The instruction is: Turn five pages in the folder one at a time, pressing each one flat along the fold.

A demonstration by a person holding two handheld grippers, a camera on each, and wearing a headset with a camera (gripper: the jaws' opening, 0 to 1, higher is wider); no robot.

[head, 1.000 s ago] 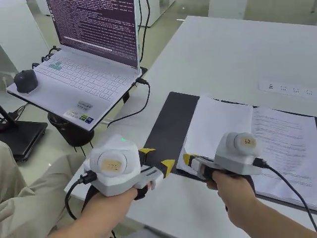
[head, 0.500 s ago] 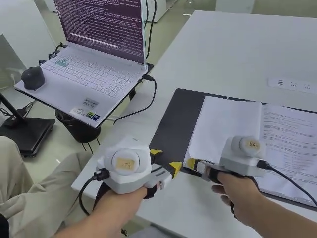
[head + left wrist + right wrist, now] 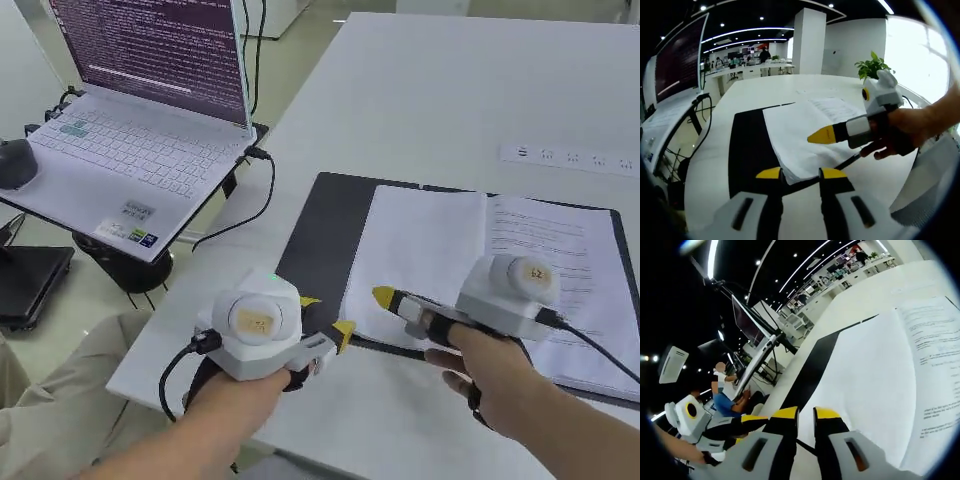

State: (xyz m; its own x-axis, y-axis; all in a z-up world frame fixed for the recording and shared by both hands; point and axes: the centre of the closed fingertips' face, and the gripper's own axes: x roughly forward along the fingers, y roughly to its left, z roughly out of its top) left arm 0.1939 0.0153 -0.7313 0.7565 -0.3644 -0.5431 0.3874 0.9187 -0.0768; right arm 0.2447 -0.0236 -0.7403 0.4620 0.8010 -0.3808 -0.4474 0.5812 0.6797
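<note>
White desk (image 3: 430, 90) filled the head view from 6 to 12 o'clock. Laptop (image 3: 130, 120), lid up and screen lit, stood beside the desk at 10 o'clock.

Black folder (image 3: 318, 235) lay open and flat on the desk, from centre out to 3 o'clock. It held loose-looking white sheets. A blank page (image 3: 420, 245) lay over the left inside cover, leaving a black strip bare on its 9 o'clock side. A printed page (image 3: 560, 250) lay on the right, the fold between them.

Progress, as judged: at least one page had gone over to the left and sat fairly flat. The count could not be read, so how many of the five remained was unknown.

Left tongs (image 3: 325, 315) sat at 7 o'clock by the folder's near left corner, jaws apart and holding nothing. In the left gripper view the blank page's near corner lay just ahead of them.

Right tongs (image 3: 385, 296) sat at 6 o'clock, jaws drawn together and empty, the tip over the blank page's near edge. Contact with the paper could not be told.

Power strip (image 3: 570, 158) lay at 2 o'clock, beyond the folder.
</note>
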